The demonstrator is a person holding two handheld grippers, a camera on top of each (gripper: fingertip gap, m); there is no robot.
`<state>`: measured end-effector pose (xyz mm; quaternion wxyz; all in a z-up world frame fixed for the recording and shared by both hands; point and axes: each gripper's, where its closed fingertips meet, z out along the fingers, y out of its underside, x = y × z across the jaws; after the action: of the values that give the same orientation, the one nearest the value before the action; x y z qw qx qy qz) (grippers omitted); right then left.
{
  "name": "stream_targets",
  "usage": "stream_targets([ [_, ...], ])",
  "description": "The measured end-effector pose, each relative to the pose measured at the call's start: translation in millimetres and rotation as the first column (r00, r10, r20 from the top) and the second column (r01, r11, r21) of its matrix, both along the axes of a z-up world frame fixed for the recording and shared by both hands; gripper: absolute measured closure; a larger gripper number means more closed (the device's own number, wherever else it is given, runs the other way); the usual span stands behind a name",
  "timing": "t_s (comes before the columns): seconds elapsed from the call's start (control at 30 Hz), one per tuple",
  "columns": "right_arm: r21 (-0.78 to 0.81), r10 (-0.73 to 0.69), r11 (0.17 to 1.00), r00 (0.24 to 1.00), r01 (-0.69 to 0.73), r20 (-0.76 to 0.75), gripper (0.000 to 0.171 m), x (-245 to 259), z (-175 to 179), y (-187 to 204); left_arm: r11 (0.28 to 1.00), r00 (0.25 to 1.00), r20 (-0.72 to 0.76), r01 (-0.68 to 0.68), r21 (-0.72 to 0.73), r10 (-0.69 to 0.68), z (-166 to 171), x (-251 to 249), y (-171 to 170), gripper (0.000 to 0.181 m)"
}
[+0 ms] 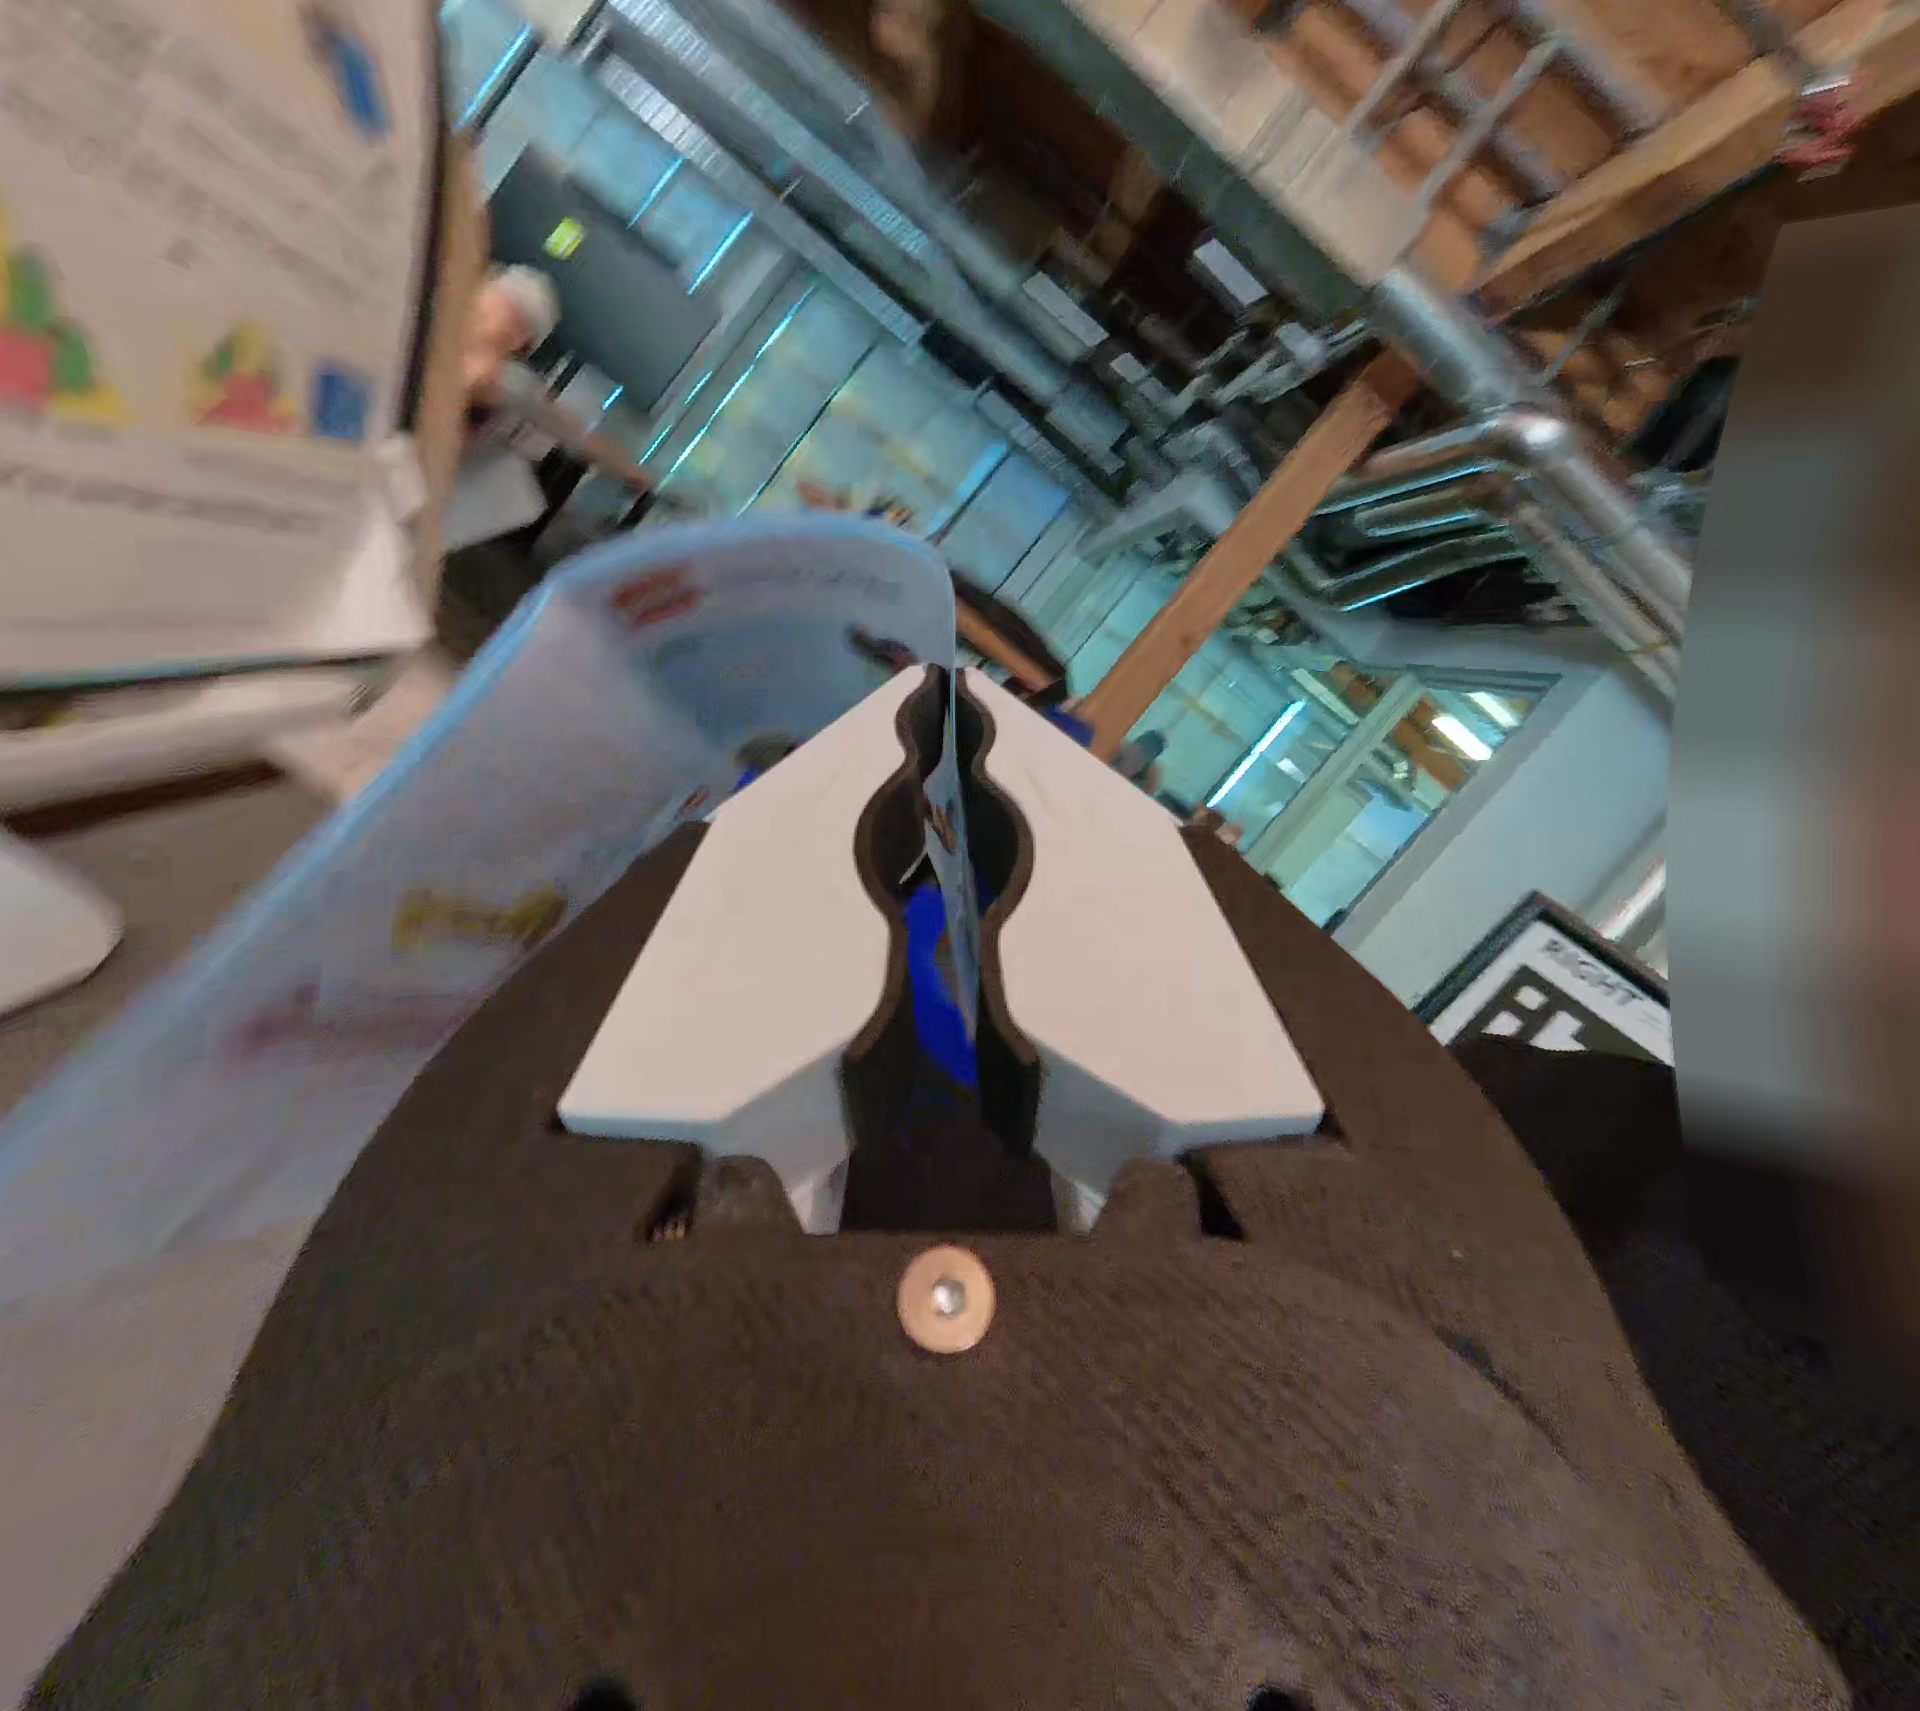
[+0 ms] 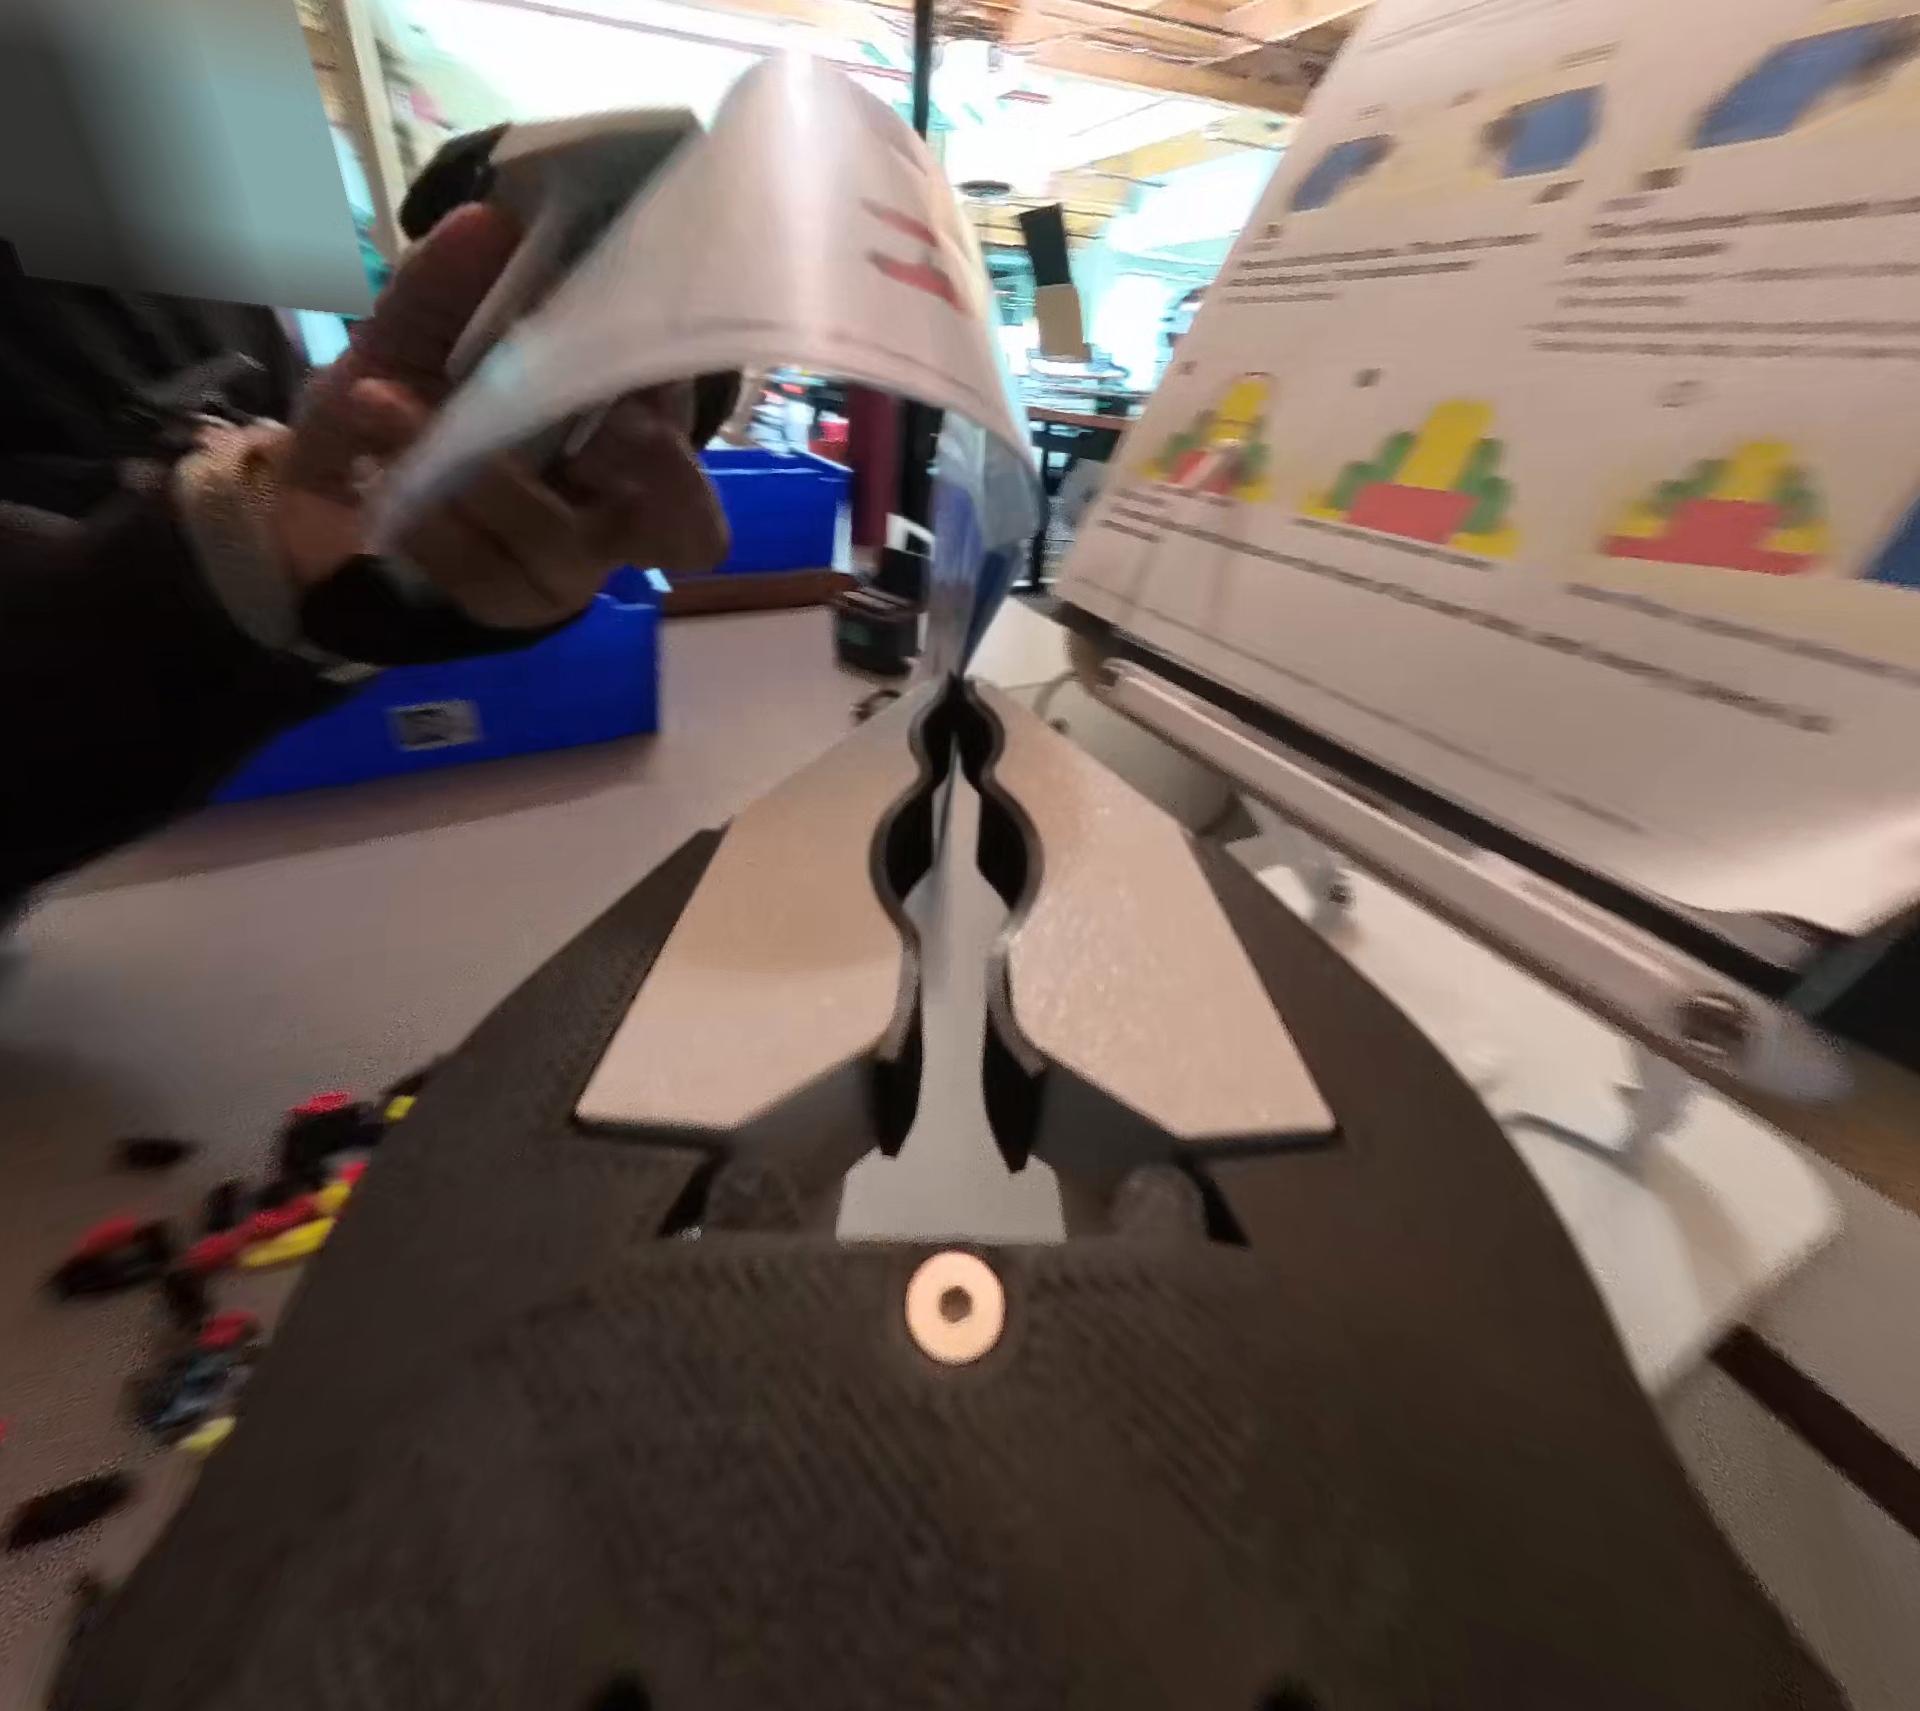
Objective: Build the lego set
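Two grippers share one thing at this moment: a thin, glossy printed booklet (image 2: pixel 810 279), bowed into an arch between them. Our right gripper (image 2: pixel 953 693) has its pale fingers (image 2: pixel 821 913) pressed together on one edge of the sheet, which runs down the slot between them. Our left gripper (image 1: pixel 940 685) is likewise clamped on the opposite edge, the paper curling away to its left. We judge that holding both edges like this keeps the floppy pages under control, probably to open or turn them before any building starts.

In the right wrist view the left gripper appears farther off, gripped by a hand (image 2: pixel 499 466) in a dark sleeve. Behind it stands a blue plastic bin (image 2: pixel 499 705) on the grey worktop (image 2: pixel 436 913). A large white instruction board (image 2: pixel 1558 414), printed with red, yellow and green brick figures, leans upright at the right, we think so the steps stay readable while working.

The small loose lego pieces (image 2: pixel 239 1235), red, yellow and black, lie scattered on the worktop at lower left, well apart from both grippers and not yet assembled. Motion blur hides their exact shapes.
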<state>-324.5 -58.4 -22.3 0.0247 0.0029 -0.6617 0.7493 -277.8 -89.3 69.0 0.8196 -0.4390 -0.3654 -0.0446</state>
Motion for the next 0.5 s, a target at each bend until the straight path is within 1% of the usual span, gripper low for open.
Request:
stream_targets([
  [0.07,0.024,-0.138,0.990,0.985,0.141,-0.100,0.171,-19,-4,7,0.998,0.991,0.130,-0.018,-0.068,0.027,-30,-16,-8,0.181],
  [0.1,0.044,-0.211,0.974,0.960,0.222,-0.187,0.171,-28,-7,11,0.996,0.984,0.173,-0.030,-0.081,0.043,-43,-22,-15,0.181],
  [0.13,0.064,-0.280,0.948,0.913,0.311,-0.295,0.171,-37,-11,16,0.994,0.973,0.224,-0.032,-0.102,0.055,-59,-28,-22,0.181],
  [0.17,0.085,-0.329,0.914,0.846,0.397,-0.419,0.171,-45,-15,21,0.992,0.961,0.272,-0.022,-0.120,0.055,-76,-33,-29,0.181],
  [0.2,0.119,-0.331,0.879,0.770,0.462,-0.545,0.171,-49,-24,24,0.991,0.944,0.324,-0.011,-0.133,0.054,-95,-38,-36,0.181],
  [0.27,0.219,-0.235,0.810,0.643,0.544,-0.729,0.171,-54,-52,22,0.984,0.900,0.423,-0.032,-0.176,0.105,-137,-50,-53,0.178],
  [0.3,0.282,-0.168,0.773,0.611,0.569,-0.773,0.171,-56,-70,18,0.975,0.870,0.469,-0.054,-0.215,0.151,-160,-56,-62,0.175],
  [0.37,0.408,-0.041,0.703,0.606,0.582,-0.794,0.171,-54,-107,7,0.952,0.801,0.543,-0.104,-0.289,0.252,-202,-67,-79,0.170],
  [0.4,0.460,0.006,0.667,0.613,0.586,-0.790,0.170,-53,-125,3,0.940,0.775,0.562,-0.121,-0.320,0.291,-216,-69,-85,0.164],
  [0.47,0.537,0.071,0.605,0.632,0.588,-0.772,0.165,-51,-152,-3,0.923,0.743,0.580,-0.131,-0.362,0.333,-232,-70,-93,0.147],
  [0.5,0.555,0.075,0.588,0.643,0.589,-0.762,0.163,-51,-161,-5,0.908,0.732,0.576,-0.140,-0.396,0.364,-235,-70,-99,0.140],
])
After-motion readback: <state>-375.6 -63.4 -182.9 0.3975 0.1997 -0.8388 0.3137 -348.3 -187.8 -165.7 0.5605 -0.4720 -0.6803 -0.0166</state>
